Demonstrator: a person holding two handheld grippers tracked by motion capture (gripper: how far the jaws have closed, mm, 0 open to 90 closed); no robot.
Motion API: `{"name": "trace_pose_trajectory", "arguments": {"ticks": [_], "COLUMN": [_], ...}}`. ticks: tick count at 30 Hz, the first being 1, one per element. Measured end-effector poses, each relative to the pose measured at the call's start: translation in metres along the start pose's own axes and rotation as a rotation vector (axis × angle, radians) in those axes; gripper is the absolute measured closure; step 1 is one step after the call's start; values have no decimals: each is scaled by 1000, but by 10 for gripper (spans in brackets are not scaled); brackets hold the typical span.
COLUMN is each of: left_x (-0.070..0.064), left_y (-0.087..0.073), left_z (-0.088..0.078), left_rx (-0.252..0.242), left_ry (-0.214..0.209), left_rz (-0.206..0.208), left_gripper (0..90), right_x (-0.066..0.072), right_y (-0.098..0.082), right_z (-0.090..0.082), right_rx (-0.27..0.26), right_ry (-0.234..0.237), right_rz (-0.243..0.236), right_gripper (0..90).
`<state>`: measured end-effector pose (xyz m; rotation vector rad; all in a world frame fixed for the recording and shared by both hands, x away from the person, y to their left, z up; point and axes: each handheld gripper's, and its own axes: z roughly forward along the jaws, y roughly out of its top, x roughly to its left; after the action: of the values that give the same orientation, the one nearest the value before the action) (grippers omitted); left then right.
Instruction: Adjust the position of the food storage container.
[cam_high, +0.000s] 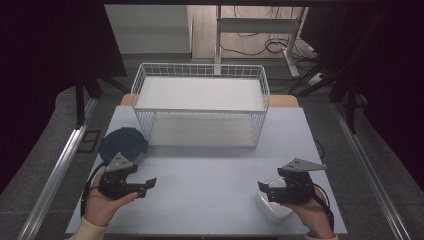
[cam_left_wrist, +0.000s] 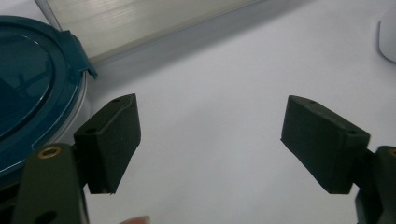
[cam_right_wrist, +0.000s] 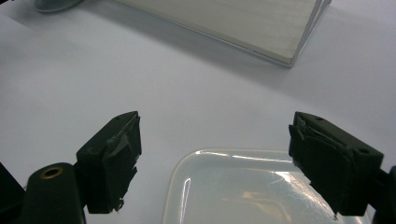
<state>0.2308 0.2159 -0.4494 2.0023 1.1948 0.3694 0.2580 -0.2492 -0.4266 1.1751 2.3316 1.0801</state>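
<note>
Pale grey table under dark surroundings, white wire basket at frame centre-top. Left gripper at lower left of the high view, jaws wide apart, nothing between the pads, only bare tabletop. Blue round lid sits just above and left of it; in the left gripper view the lid fills the left edge, beside the left pad and outside the gap. It is dark teal and glossy, with a raised rim and a clip tab. Right gripper at lower right, jaws also spread wide, holding nothing. Clear container lies below and between its pads, not pinched: translucent white, rounded corners, glossy rim. In the high view the container sits under the gripper, by the table's near edge.
</note>
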Motion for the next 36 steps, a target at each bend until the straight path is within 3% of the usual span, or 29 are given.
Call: {"name": "trace_pose_trajectory", "arguments": {"ticks": [6,10,17,23,36], "left_x": [4,16,62,100,156], "left_y": [11,24,41,52,69], "left_z": [-8,-18,-22,-20,5], "left_rx": [-13,-25,-44,-5,55], "left_ry": [24,46,59,65,128], "left_rz": [7,9,-39,-80,-119], "left_gripper": [210,210,255,356,544], "right_x": [1,1,-1,-1,0], "right_y": [0,1,0,0,0], "right_z": [-3,-5,-7,-7,-6], "right_rx": [-4,-7,-9,-9,-7], "right_ry": [-6,-13,-17,-17,-18], "right_rz": [-1,-4,1,-1,-2], "right_gripper": [172,172,174,174,174]}}
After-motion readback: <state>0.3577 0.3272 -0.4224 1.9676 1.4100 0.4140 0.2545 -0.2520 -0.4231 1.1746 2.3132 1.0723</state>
